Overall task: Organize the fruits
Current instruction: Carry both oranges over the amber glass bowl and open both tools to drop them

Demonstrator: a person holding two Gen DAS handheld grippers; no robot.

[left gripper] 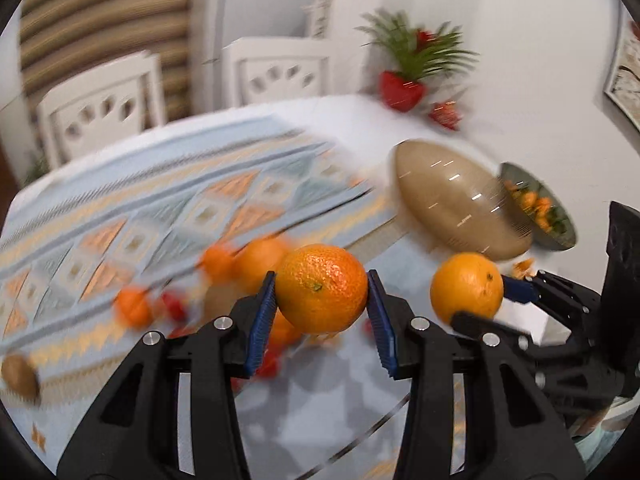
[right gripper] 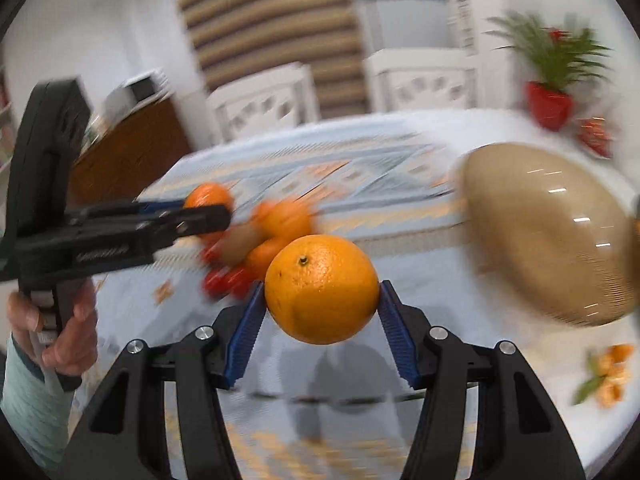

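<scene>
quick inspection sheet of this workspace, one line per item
surface: table under a patterned blue and orange cloth, blurred by motion
job's things: mandarin in the left gripper; orange in the right gripper; loose pile of fruit on the cloth; tan bowl; second bowl already holding orange fruit
clutter: peel scraps on the table near the tan bowl
grippers: both shut on fruit and held off the table
cables: nothing seen
surroundings: two white chairs, a plant in a red pot, a striped wall hanging
</scene>
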